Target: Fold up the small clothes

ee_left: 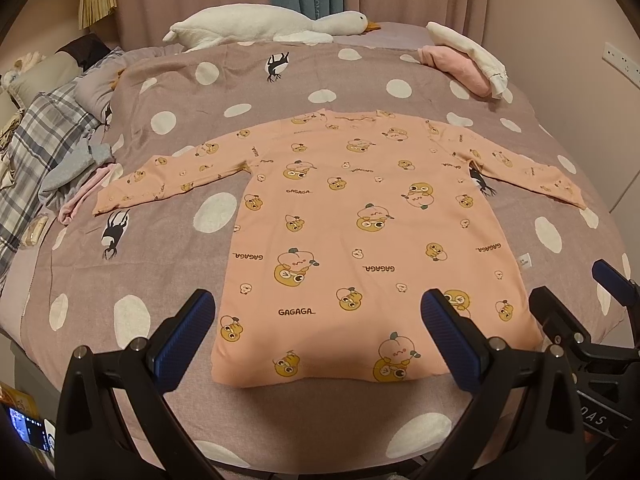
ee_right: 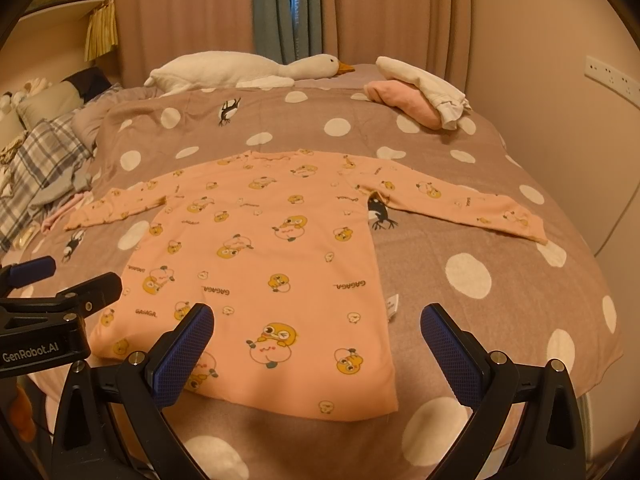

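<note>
On the bed, a peach-pink long-sleeved shirt [ee_left: 360, 216] lies flat, hem toward the cameras, both sleeves spread sideways. Fabric: soft knit, printed with yellow cartoon ducks and "GAGAGA" lettering; small white tag at the right side seam. It rests on a mauve bedspread [ee_left: 180, 248] with large white polka dots and black bird motifs, matte woven look.

Left gripper [ee_left: 318, 338]: jaws wide apart, nothing held, above the hem. Pads are blue, cross-hatched rubber on black frames. Right gripper [ee_right: 318, 350]: jaws wide, nothing held, above the hem's right corner.

Far edge: white plush goose [ee_left: 272, 24], fluffy, elongated. Folded pink and white garments [ee_left: 464, 60] at the far right. Plaid cloth [ee_left: 36, 140] crumpled at left.
</note>
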Tool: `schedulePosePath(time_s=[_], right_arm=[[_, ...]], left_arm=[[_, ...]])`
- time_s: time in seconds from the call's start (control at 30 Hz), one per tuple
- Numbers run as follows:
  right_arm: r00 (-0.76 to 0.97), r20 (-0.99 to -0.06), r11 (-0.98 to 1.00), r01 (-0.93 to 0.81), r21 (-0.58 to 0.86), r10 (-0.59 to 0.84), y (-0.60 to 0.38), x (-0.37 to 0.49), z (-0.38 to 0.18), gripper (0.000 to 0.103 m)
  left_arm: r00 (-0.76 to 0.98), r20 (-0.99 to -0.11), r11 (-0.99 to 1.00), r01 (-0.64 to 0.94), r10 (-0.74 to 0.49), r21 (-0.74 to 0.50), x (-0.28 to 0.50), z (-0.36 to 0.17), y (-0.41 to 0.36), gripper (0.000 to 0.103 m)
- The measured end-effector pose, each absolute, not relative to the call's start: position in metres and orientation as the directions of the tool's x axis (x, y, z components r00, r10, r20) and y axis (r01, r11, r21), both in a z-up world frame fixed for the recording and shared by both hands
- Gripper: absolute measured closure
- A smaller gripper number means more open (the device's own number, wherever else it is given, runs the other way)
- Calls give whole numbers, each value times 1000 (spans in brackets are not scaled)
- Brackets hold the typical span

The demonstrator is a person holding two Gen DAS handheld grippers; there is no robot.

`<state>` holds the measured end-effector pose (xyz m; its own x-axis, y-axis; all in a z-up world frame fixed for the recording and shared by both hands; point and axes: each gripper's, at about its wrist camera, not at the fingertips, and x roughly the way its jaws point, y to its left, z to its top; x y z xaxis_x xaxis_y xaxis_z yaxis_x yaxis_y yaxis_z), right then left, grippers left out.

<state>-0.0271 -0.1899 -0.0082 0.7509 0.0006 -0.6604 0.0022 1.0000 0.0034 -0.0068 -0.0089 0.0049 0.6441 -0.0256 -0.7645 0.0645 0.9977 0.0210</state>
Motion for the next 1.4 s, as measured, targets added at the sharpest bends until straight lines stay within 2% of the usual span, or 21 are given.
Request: schedulePosePath(time_s=[1.4], right_arm=[[751, -660, 1000, 1, 2, 0, -189, -28, -9, 1]], left_arm=[[633, -774, 998, 68, -29, 18, -6, 0, -10, 0]])
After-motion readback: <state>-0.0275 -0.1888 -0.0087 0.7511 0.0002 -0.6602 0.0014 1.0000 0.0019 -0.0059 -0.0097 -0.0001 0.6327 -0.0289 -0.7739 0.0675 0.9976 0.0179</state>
